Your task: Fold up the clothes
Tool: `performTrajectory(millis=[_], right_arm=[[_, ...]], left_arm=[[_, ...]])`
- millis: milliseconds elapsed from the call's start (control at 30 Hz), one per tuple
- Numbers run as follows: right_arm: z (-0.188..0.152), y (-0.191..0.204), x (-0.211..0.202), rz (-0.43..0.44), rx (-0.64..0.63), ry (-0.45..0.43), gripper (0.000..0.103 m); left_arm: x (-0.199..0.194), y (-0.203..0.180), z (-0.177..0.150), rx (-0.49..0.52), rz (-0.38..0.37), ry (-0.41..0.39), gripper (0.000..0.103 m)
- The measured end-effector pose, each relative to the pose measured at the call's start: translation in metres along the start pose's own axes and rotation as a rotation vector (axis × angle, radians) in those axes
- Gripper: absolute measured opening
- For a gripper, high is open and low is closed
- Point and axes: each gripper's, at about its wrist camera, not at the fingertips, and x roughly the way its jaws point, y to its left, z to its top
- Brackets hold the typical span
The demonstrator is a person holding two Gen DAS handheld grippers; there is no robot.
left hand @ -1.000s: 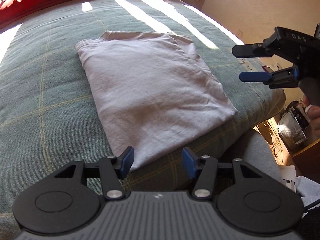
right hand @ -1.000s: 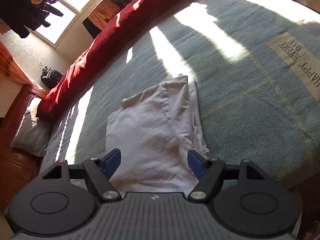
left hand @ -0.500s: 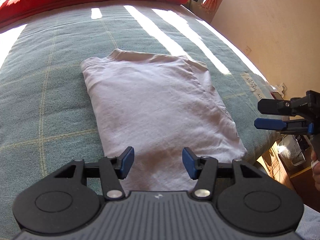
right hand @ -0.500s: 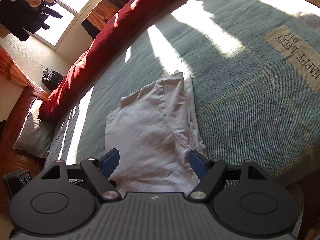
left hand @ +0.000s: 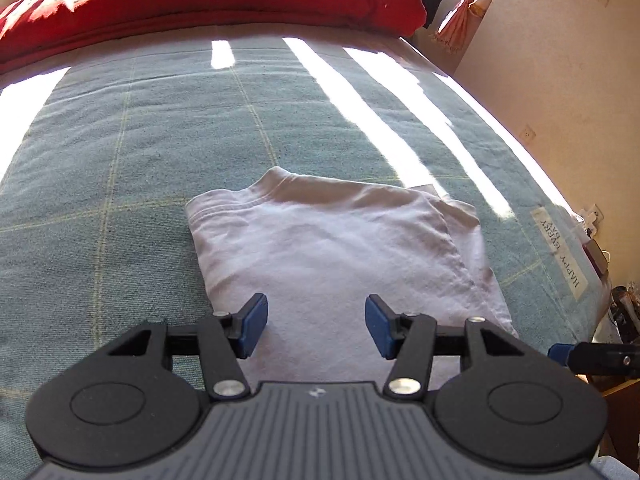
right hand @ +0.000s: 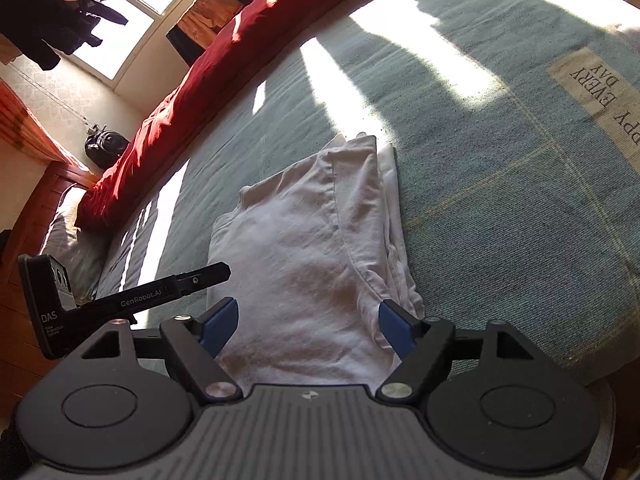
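Observation:
A pale lilac T-shirt (left hand: 340, 248) lies folded into a flat rectangle on the green checked blanket (left hand: 140, 152); it also shows in the right wrist view (right hand: 312, 248). My left gripper (left hand: 316, 326) is open and empty, its blue pads just above the shirt's near edge. My right gripper (right hand: 308, 326) is open and empty over the shirt's near end. The right gripper's tip (left hand: 560, 354) shows at the right edge of the left wrist view; the left gripper (right hand: 132, 300) shows to the left in the right wrist view.
A red duvet (left hand: 200, 4) lies bunched along the far side of the bed. A "HAPPY EVERY DAY" label (left hand: 562, 252) marks the blanket's right edge, where the bed drops off. A wall (left hand: 560, 60) stands to the right. A wooden headboard and pillow (right hand: 64, 232) are at left.
Both grippers have drawn in toward the shirt's near edge. The right gripper dropped low and right in the left wrist view; the left gripper came into the right wrist view. The shirt has not moved.

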Motion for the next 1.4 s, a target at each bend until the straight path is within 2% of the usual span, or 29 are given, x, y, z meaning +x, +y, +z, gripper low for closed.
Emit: performTrajectory(millis=[133,433,533,633,800,933,967,1033,1100,1233,1400], right_arm=[[0.0,0.002,0.003,-0.005,-0.009,0.005,0.081],[0.007,0.017,0.013,-0.003,-0.078,0.024,0.082],[0.011,0.034,0.031,-0.054,-0.192,0.018,0.082],[0.015,0.054,0.054,-0.152,-0.341,0.017,0.082],[0.01,0.08,0.091,-0.215,-0.519,0.052,0.083],[-0.003,0.088,0.109,-0.277,-0.617,0.086,0.087],[-0.007,0.089,0.111,-0.297,-0.639,0.086,0.093],[-0.009,0.087,0.113,-0.316,-0.648,0.082,0.103],[-0.011,0.083,0.114,-0.328,-0.64,0.081,0.103],[-0.006,0.073,0.117,-0.297,-0.576,0.101,0.103],[-0.007,0.071,0.115,-0.279,-0.58,0.1,0.103]], left_arm=[[0.016,0.002,0.004,0.003,0.016,0.01,0.055],[-0.01,-0.006,0.006,0.008,0.066,-0.024,0.055],[-0.023,-0.002,0.005,0.004,0.097,-0.05,0.056],[-0.035,0.006,0.0,-0.021,0.133,-0.069,0.056],[-0.058,0.024,-0.017,-0.094,0.143,-0.109,0.056],[-0.069,0.035,-0.031,-0.146,0.146,-0.126,0.056],[-0.071,0.037,-0.034,-0.151,0.143,-0.128,0.056],[-0.073,0.04,-0.037,-0.163,0.141,-0.132,0.056],[-0.075,0.043,-0.039,-0.177,0.139,-0.137,0.056],[-0.078,0.047,-0.041,-0.188,0.128,-0.147,0.056],[-0.081,0.048,-0.044,-0.197,0.109,-0.153,0.056]])
